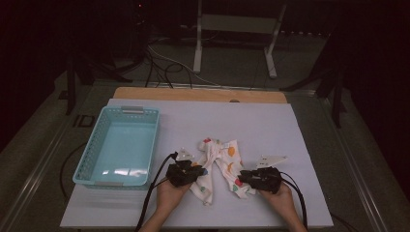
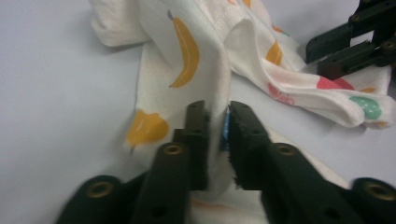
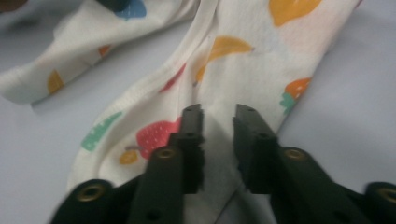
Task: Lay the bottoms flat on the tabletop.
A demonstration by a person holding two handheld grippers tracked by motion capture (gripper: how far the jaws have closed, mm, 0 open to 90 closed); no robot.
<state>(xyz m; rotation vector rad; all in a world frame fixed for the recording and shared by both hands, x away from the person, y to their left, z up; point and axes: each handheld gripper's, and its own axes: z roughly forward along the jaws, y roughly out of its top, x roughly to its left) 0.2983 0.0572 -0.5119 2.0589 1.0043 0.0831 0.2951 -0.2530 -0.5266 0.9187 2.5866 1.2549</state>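
A white fruit-print garment [image 1: 220,164] was seen from the high view lying crumpled near the middle of the table's near edge, with a light blue basket [image 1: 92,159] by the left edge. The left gripper [image 1: 186,173] and right gripper [image 1: 258,178] were placed at its two lower ends. In the left gripper view, a raised fold of cloth [image 2: 217,116] was pinched between nearly closed jaws. In the right gripper view, the jaws were narrowly parted over the fabric [image 3: 219,140]; a firm grip could not be told.
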